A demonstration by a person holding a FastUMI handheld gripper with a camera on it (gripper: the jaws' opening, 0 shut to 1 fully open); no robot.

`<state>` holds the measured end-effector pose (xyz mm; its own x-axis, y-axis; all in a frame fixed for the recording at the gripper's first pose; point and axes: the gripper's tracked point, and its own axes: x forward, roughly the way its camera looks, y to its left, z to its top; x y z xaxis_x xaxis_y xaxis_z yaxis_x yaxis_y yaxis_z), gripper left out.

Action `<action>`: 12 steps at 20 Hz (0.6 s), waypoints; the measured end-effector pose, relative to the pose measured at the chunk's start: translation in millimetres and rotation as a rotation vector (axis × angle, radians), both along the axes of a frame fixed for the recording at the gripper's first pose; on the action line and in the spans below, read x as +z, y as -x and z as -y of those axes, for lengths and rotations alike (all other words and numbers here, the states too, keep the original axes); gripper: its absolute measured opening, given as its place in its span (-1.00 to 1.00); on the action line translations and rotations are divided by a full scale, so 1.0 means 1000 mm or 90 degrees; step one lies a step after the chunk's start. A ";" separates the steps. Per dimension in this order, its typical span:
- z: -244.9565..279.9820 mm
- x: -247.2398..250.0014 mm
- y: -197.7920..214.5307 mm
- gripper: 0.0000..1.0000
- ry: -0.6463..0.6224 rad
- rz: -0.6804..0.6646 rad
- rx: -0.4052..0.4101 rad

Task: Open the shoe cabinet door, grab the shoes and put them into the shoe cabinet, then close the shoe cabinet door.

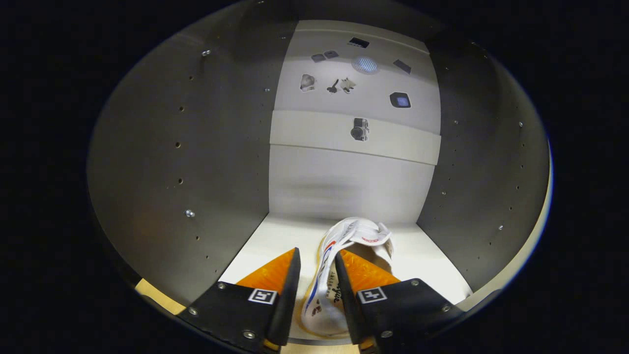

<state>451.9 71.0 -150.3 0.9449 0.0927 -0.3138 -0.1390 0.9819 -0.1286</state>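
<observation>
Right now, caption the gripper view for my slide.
Gripper holding a white shoe inside the open shoe cabinet.

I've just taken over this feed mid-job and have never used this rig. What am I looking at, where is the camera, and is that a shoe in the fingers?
The camera rides on a handheld two-finger gripper and looks forward along its fingers, the two wedge shapes at the bottom. You are looking into the shoe cabinet: dark side walls, a pale back panel, and a light shelf floor. Higher up, a shelf spans the back. Between the fingers is a white shoe, standing on edge over the shelf floor. The fingers sit close on either side of its wall, so it looks gripped, though I cannot tell how firmly.
</observation>
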 end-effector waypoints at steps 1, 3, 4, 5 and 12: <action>-0.002 0.000 0.001 -0.02 -0.001 0.002 0.003; -0.007 -0.001 0.003 0.32 -0.003 -0.001 0.007; -0.007 -0.001 0.003 0.46 -0.002 0.001 0.005; -0.008 -0.001 0.003 0.50 -0.002 0.001 0.004; -0.013 -0.008 0.001 0.74 0.050 -0.014 -0.012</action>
<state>450.8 83.9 -158.0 0.9389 0.0495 -0.3407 -0.1247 0.9713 -0.2025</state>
